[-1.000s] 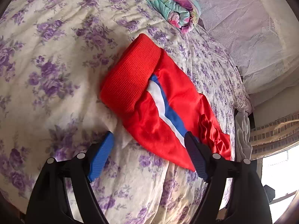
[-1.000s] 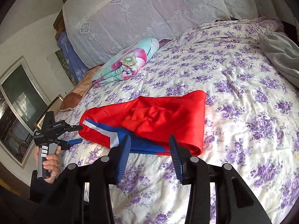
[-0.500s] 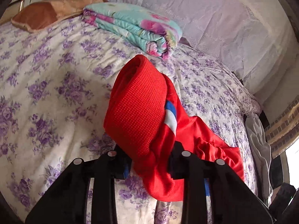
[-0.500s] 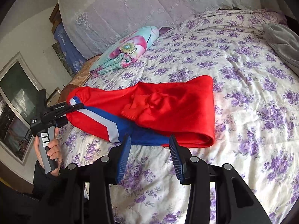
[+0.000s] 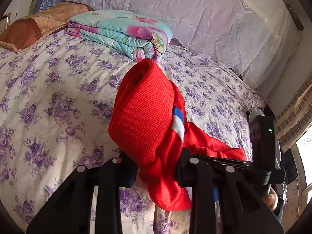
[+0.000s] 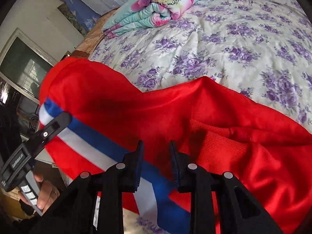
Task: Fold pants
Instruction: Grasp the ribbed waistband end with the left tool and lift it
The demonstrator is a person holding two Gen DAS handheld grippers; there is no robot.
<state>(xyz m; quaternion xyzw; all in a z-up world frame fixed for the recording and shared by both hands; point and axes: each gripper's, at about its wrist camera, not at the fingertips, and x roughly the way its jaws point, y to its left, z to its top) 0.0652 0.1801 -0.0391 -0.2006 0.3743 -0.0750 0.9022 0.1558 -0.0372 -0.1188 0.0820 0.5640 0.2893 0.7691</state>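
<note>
On the bed (image 5: 58, 101), toward its middle, we find the red pants (image 5: 144, 117) lying crumpled across the purple-flowered bedspread, one end raised off it. We note the left gripper (image 5: 156, 167) clamped narrowly on that raised end: red fabric bunches between its jaws, with the ribbed cuff standing above them and a fold hanging below. In the right wrist view we see the left gripper's finger (image 6: 52, 126) lying across the blue-and-white side stripe (image 6: 93, 142), with a hand (image 6: 46, 193) on the handle below it. We find the right gripper (image 6: 156, 165) low over the pants beside that stripe; its jaws have just been closing and stand at a narrow gap. Red cloth shows behind the gap, but we cannot tell whether the pads (image 6: 136, 167) press on it. A folded floral quilt (image 5: 120, 33) lies near the head edge of the bed, well apart from the pants.
</note>
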